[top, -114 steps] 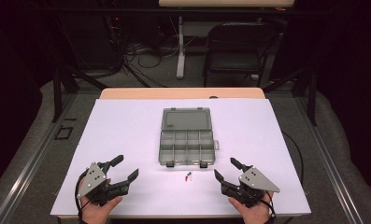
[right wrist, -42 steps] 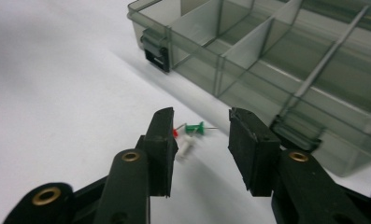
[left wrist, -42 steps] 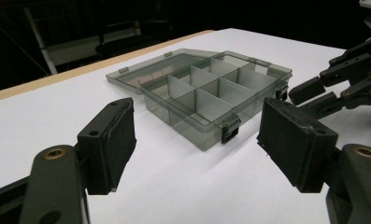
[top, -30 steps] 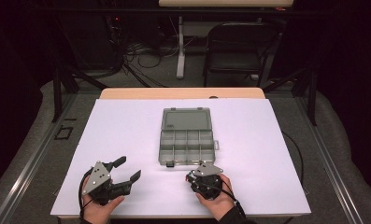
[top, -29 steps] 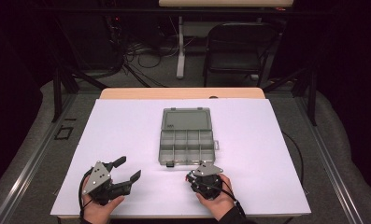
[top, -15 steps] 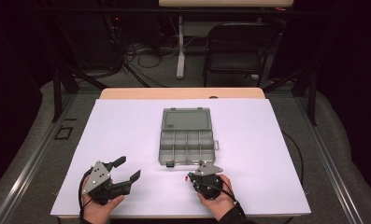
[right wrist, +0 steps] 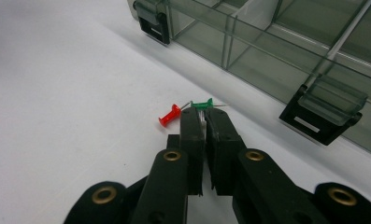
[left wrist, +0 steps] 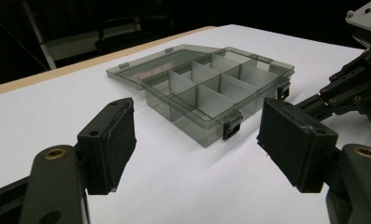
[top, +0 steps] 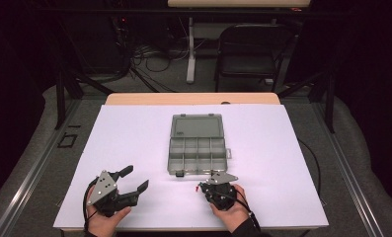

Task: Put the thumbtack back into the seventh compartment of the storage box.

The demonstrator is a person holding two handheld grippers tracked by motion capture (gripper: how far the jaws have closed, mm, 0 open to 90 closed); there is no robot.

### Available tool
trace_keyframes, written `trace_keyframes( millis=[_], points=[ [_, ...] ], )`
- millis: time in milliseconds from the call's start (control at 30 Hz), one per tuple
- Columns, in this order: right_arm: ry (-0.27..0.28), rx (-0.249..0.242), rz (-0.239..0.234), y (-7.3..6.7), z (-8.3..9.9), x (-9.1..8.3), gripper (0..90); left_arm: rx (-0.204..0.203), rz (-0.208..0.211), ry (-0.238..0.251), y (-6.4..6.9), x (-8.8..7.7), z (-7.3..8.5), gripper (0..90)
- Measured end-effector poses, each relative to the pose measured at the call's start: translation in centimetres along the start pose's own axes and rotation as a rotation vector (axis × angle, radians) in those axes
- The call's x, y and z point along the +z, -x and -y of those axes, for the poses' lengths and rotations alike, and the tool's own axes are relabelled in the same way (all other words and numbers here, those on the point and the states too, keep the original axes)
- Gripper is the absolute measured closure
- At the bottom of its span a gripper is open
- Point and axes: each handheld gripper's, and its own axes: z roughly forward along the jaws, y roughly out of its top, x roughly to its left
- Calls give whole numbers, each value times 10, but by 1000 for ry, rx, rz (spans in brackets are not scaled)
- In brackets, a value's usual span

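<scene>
A clear grey compartment box (top: 197, 148) lies open mid-table, its lid flat behind it. Just in front of its near wall (right wrist: 248, 65) lie two pushpins. My right gripper (right wrist: 204, 116) is shut on the green pushpin (right wrist: 202, 103), whose head and needle stick out past the fingertips. The red pushpin (right wrist: 170, 115) rests on the white table just left of those tips, free. From above, the right gripper (top: 203, 187) sits low at the box's front edge. My left gripper (top: 137, 177) rests at the front left, open, with nothing between its pads (left wrist: 110, 140), and faces the box (left wrist: 211, 88).
White sheet (top: 134, 133) covers the table, with bare room on both sides of the box. Two black latches (right wrist: 321, 109) stick out from the box's front wall close to the right gripper. A chair (top: 255, 49) and cables stand on the floor beyond the far edge.
Since the oldest frame my right gripper has moved left from the front right to the pins by the box, and its jaws have closed. The left gripper has not moved.
</scene>
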Motion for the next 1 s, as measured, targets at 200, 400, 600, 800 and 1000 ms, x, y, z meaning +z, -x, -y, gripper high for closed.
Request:
trace_keyframes(
  millis=[200, 400, 600, 800, 1000],
  points=[
    [1, 3, -8, 2, 1, -2, 858, -1, -1, 0, 0, 0, 0, 272],
    [9, 25, -24, 4, 2, -5, 859, 0, -2, 0, 0, 0, 0, 272],
    [35, 33, -40, 4, 0, -13, 859, -2, -2, -2, -1, 0, 0, 272],
    [62, 47, -47, 5, -1, -21, 859, -2, -4, -1, -1, 0, 0, 272],
    [84, 51, -48, 7, -3, -25, 859, -3, -5, -2, 0, 0, 0, 272]
  ],
)
